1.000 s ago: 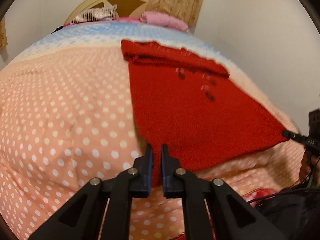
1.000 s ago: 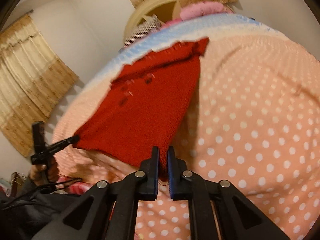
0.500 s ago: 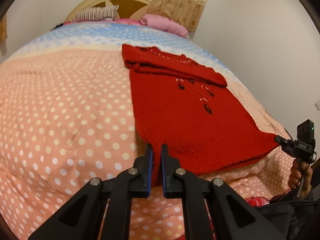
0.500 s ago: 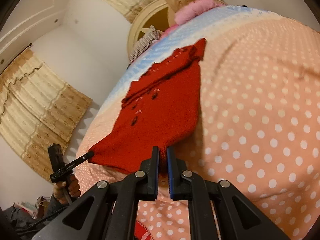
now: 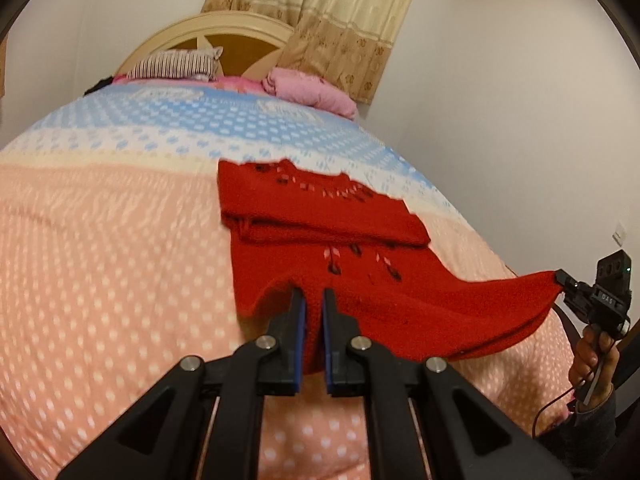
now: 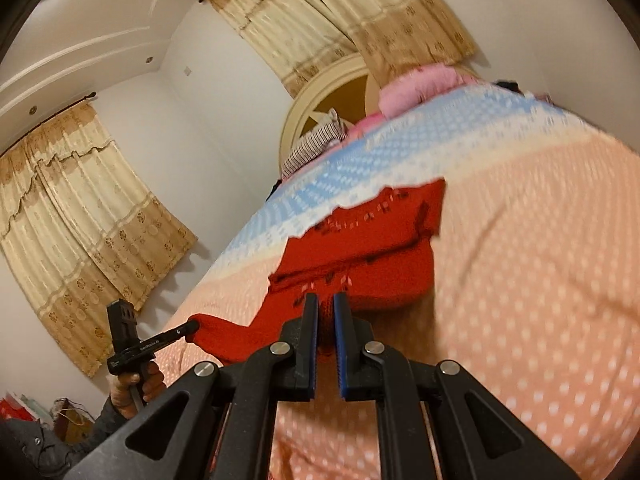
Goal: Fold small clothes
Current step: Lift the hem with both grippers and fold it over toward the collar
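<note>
A red knitted sweater with small dark and white motifs point(image 5: 320, 248) lies on a bed with a peach polka-dot and blue-checked quilt point(image 5: 100, 260); its far end rests flat on the quilt while its near hem hangs lifted off it. The left tongs point(image 5: 314, 300) pinch one near corner of the hem, and the right tongs point(image 6: 326, 304) pinch the other corner, red knit showing between each pair of blue pads.

At the head of the bed sit a striped pillow point(image 5: 176, 65), a folded pink blanket point(image 5: 312, 94) and a cream arched headboard point(image 5: 208, 34), with beige patterned curtains point(image 5: 340, 20) behind.

The left wrist view shows a wall socket point(image 5: 619, 235) at the right; the right wrist view alone shows a second curtained window point(image 6: 80, 220) and clutter on the floor point(image 6: 24, 408).
</note>
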Motion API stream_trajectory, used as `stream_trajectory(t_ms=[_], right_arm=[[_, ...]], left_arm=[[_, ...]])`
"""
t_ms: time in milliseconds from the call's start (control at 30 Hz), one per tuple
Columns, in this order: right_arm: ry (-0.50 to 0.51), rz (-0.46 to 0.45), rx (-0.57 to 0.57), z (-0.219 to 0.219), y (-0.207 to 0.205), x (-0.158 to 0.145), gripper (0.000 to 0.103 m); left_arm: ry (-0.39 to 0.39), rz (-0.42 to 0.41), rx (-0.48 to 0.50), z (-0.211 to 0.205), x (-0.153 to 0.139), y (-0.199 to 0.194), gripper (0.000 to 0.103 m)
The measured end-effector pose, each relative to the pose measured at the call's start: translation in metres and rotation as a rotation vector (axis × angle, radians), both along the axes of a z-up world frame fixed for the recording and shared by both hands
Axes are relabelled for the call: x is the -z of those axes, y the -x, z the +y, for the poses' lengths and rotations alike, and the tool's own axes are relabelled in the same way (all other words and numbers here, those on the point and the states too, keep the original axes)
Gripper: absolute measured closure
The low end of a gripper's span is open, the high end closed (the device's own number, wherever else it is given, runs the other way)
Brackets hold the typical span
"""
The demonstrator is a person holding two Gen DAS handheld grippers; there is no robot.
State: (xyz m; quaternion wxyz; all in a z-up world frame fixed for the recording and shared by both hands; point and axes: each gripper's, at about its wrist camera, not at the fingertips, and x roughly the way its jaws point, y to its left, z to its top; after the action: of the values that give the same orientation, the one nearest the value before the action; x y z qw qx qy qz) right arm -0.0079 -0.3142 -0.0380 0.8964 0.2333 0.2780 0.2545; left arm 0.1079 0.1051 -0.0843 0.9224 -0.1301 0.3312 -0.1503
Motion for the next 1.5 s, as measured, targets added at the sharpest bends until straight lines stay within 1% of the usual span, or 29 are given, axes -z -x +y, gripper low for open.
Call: stream_trajectory(t_ms=[233,367,533,667,867,1033,1233,1367,1500], right_arm=[[-0.002,-0.036,0.021,0.004,-0.032,-0.022,0.096],[-0.002,-0.044,0.034,0.004,-0.056,-0.031,0.096],[0.03,-0.068,0.05,0.006,-0.087,-0.049,0.096],[0.061,-0.086,0.056,0.012,-0.115,-0.065,0.096],[0.083,-0.091,0.069,0.019,-0.158,-0.075,0.096],[0.101,-0.074,0.08,0.022,-0.194,-0.073,0.096],[0.13,-0.044,0.097,0.026,-0.233,-0.061,0.096],[0.15,-0.014,0.11,0.029,-0.26,-0.049,0.096],[0.175,0.028,0.129,0.032,-0.29,-0.029,0.096]], left_arm=[[-0.008,-0.023,-0.004,0.005,-0.015,-0.028,0.096],[0.009,-0.043,-0.024,0.012,-0.025,-0.048,0.096],[0.015,-0.067,-0.04,0.014,-0.034,-0.072,0.096],[-0.007,-0.081,-0.047,0.011,-0.042,-0.099,0.096],[-0.022,-0.088,-0.064,0.011,-0.049,-0.135,0.096],[-0.05,-0.077,-0.062,0.011,-0.043,-0.164,0.096],[-0.089,-0.028,-0.063,0.01,-0.023,-0.2,0.096],[-0.102,0.008,-0.065,0.01,-0.009,-0.227,0.096],[-0.115,0.04,-0.067,0.01,0.007,-0.252,0.096]])
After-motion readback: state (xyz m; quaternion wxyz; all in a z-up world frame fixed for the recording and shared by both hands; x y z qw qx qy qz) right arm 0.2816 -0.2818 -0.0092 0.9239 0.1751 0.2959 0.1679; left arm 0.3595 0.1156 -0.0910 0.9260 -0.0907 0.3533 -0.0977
